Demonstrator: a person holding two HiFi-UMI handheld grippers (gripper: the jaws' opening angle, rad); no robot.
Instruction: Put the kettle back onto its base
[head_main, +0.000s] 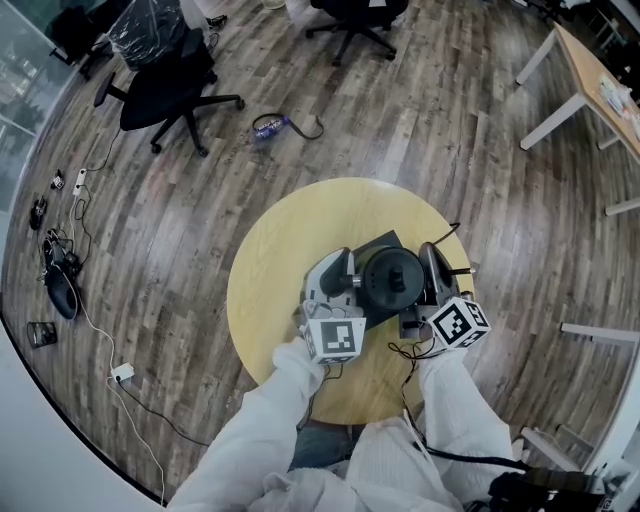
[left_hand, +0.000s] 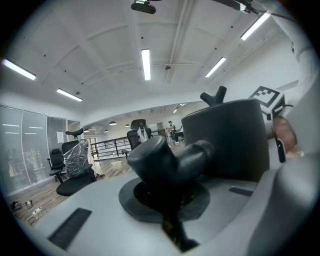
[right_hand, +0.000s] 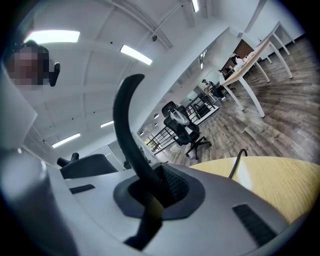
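Note:
A black kettle (head_main: 392, 279) stands in the middle of a round yellow table (head_main: 270, 290), over a flat black square base (head_main: 384, 243); whether it rests on the base or hangs just above it I cannot tell. My left gripper (head_main: 350, 281) is at the kettle's left side, shut on a thick black spout-like part (left_hand: 165, 160) next to the kettle body (left_hand: 225, 142). My right gripper (head_main: 430, 276) is at its right side, shut on the thin curved black handle (right_hand: 127, 130). The left gripper (left_hand: 171, 197) and right gripper (right_hand: 149, 202) both show their jaws pressed together on these parts.
A black cable (head_main: 457, 236) runs off the table's far right edge, also the cable (right_hand: 238, 159). Black office chairs (head_main: 165, 85) stand on the wooden floor beyond, with cords and a power strip (head_main: 70, 185) at the left. A wooden desk (head_main: 598, 85) is at the upper right.

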